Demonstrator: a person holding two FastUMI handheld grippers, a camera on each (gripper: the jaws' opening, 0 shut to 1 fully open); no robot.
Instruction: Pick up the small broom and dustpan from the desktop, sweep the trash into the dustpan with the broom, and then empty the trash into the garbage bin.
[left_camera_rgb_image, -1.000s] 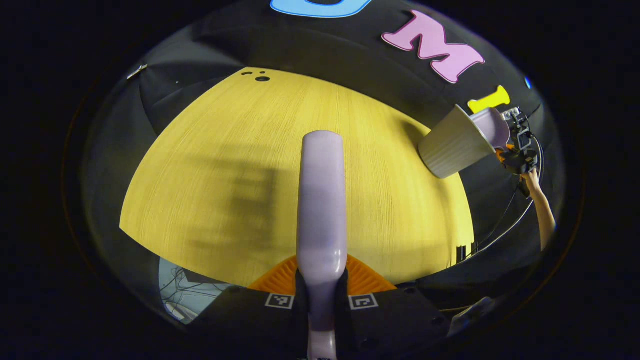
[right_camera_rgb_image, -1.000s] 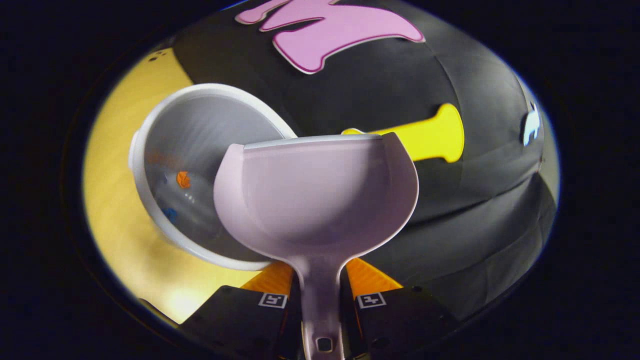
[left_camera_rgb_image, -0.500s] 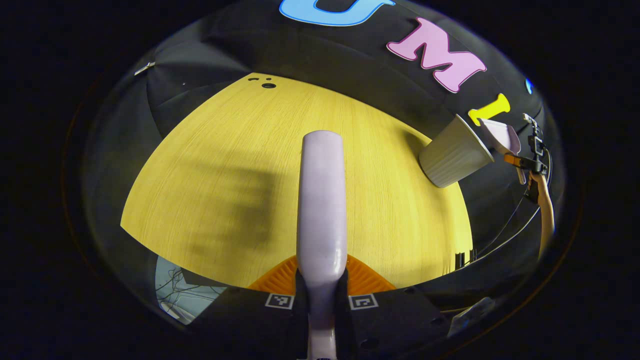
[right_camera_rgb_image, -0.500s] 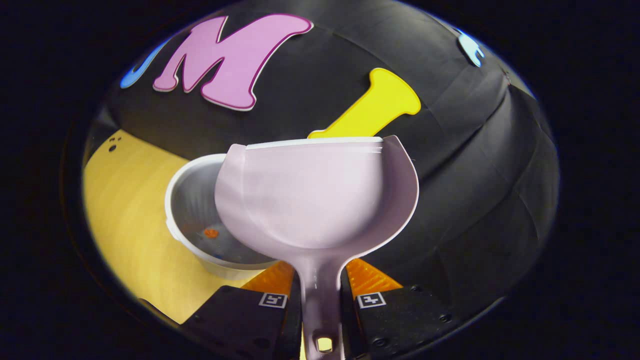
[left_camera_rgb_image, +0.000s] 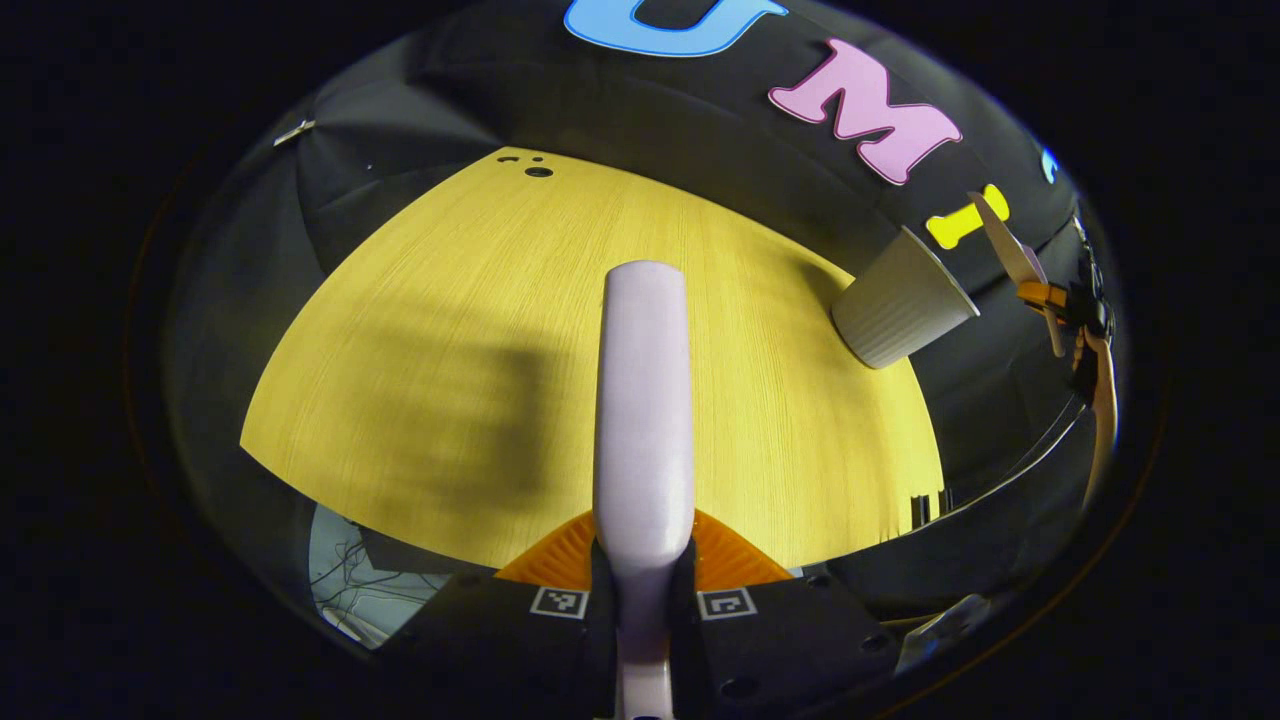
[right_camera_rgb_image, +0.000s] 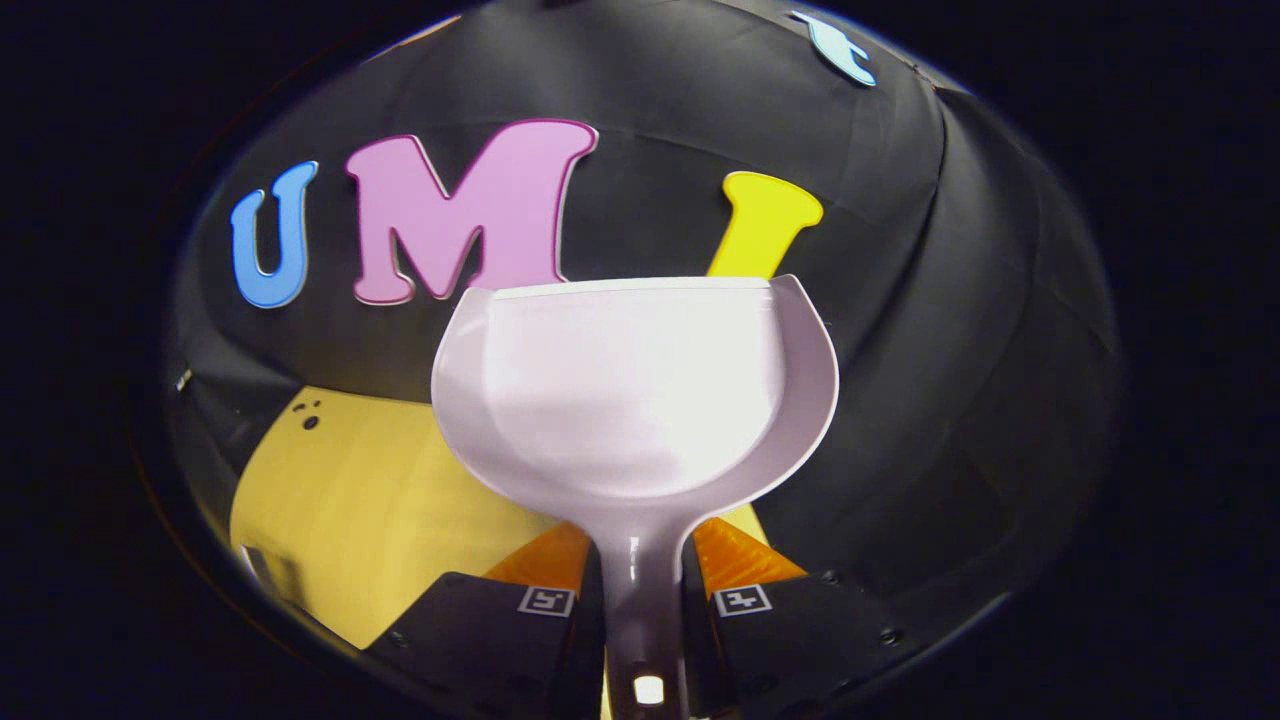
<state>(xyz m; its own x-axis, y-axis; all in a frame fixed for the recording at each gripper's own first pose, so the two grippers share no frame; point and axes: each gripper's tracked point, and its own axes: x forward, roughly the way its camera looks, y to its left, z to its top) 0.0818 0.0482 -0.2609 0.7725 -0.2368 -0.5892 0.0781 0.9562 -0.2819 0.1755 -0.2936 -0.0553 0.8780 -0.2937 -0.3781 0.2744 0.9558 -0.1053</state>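
Note:
In the left gripper view my left gripper (left_camera_rgb_image: 645, 558) is shut on the lilac small broom (left_camera_rgb_image: 645, 400), which points forward above the yellow desktop (left_camera_rgb_image: 420, 330); its bristles are hidden. The pale ribbed garbage bin (left_camera_rgb_image: 900, 310) stands at the desktop's far right edge. To the right of the bin and higher, a hand holds the right gripper (left_camera_rgb_image: 1050, 298) with the dustpan (left_camera_rgb_image: 1005, 250) seen edge-on, apart from the bin. In the right gripper view my right gripper (right_camera_rgb_image: 640, 565) is shut on the lilac dustpan's (right_camera_rgb_image: 630, 390) handle; the pan is bare inside and faces the wall.
The desktop (right_camera_rgb_image: 370, 500) lies low and to the left below the dustpan. A small dark hole (left_camera_rgb_image: 538, 171) marks the desktop's far corner. Cables (left_camera_rgb_image: 350, 590) hang below the near left edge. An arm (left_camera_rgb_image: 1100, 410) reaches up at the far right.
The right gripper has swung the dustpan up and away from the bin, levelling it toward the wall; the bin has left the right gripper view. The left gripper and broom have held still.

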